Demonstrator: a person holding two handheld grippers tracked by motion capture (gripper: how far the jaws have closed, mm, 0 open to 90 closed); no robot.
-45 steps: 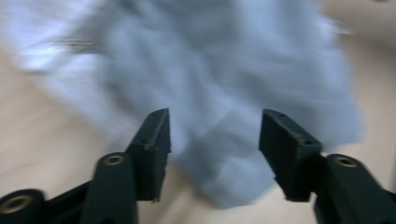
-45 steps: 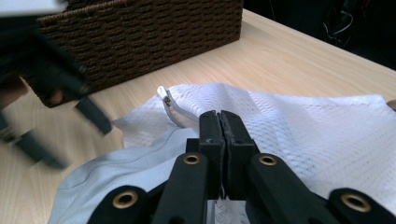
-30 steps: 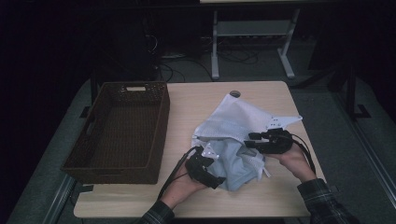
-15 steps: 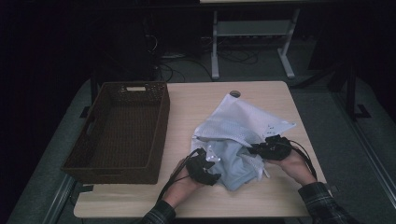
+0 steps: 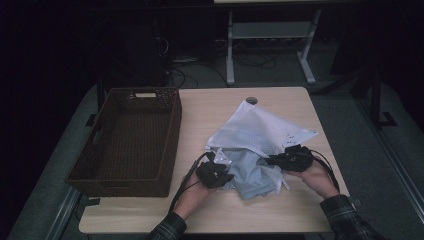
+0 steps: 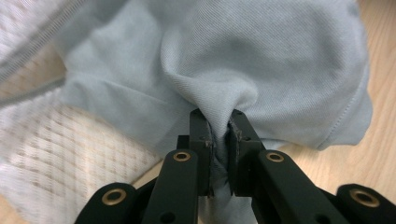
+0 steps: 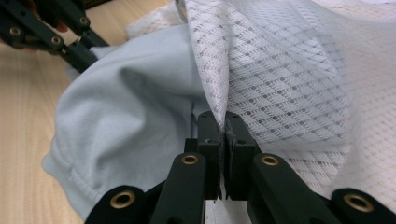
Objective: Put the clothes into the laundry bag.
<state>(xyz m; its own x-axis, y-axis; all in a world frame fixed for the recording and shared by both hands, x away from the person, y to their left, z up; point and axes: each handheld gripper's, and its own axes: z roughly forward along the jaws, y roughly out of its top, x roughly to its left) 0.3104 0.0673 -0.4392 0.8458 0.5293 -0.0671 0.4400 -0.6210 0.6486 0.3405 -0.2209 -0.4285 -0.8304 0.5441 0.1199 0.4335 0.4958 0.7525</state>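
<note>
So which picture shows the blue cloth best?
The left gripper view: the blue cloth spreads wide there, a fold pinched by the left gripper. The right gripper view shows its side beside the mesh bag; the high view shows it small.

Dim room, grey floor point(image 5: 380, 165), white metal stand point(image 5: 270, 45), floor cables point(image 5: 200, 70)

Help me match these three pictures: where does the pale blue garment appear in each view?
High view: pale blue garment lies low centre on the table, between the two grippers.
Left gripper view: it spans the upper frame, a fold pinched in the jaws.
Right gripper view: left half.
Shared landmark: the white mesh bag lying against it.
</note>
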